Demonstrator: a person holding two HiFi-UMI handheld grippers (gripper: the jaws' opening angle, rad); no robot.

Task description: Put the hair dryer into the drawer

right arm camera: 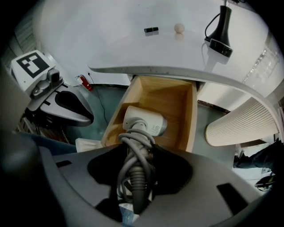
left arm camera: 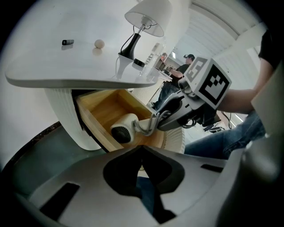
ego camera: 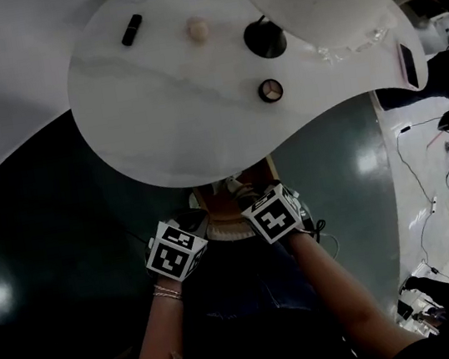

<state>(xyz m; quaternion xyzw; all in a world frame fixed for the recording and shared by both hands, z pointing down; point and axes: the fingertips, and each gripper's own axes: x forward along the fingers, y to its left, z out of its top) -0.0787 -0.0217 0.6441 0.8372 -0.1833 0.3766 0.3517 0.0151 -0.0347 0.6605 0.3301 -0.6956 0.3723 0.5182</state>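
Your right hand-held gripper (right arm camera: 135, 153) clamps the dryer (right arm camera: 144, 122) by its handle, head straight ahead over the open drawer (right arm camera: 191, 119), left hand-held gripper (left arm camera: 142, 148) closed, empty

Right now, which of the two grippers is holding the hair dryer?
The right gripper: its jaws clamp the cord-wrapped handle of the hair dryer at the open drawer. The left gripper has nothing between its jaws.

White hair dryer (right arm camera: 144, 122) at open wooden drawer (right arm camera: 172, 94)
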